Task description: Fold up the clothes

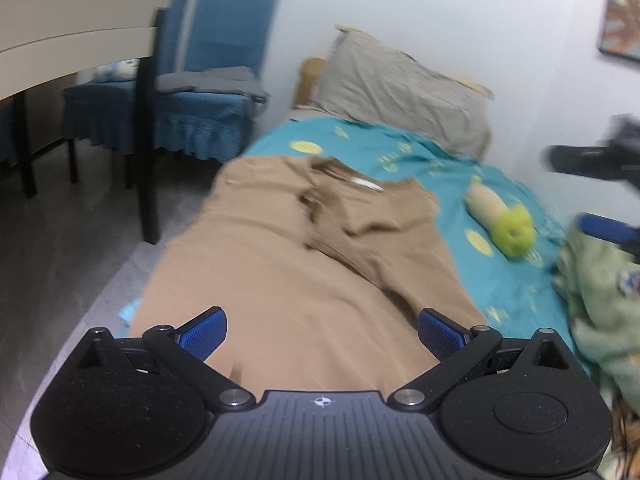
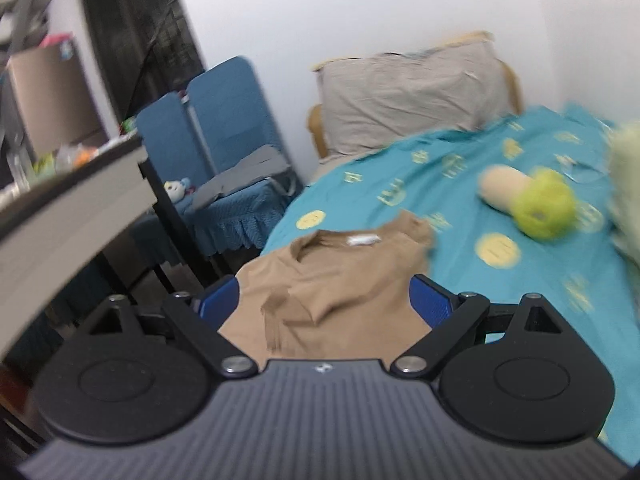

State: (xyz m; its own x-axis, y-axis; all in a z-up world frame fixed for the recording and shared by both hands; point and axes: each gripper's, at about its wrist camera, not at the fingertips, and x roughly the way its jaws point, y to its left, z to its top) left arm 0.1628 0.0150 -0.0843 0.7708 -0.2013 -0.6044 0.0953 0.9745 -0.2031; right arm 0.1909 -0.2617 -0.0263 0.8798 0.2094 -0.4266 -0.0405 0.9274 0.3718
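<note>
Left gripper (image 1: 322, 334): fingers apart, nothing held, over the tan shirt (image 1: 280, 248), which lies spread on the bed (image 1: 520, 280) with one sleeve folded inward ahead of them. Right gripper (image 2: 324, 300): fingers apart, shirt cloth between them but not clamped; collar just beyond. Judgement: grip one layer at an edge, fold evenly, keeping clear of the green garment (image 1: 600, 300) right and roll (image 1: 500, 216) beyond.

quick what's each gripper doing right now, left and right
Left gripper: open, holding nothing, above the tan shirt.
Right gripper: open, tan shirt between its fingers, not clamped.
</note>
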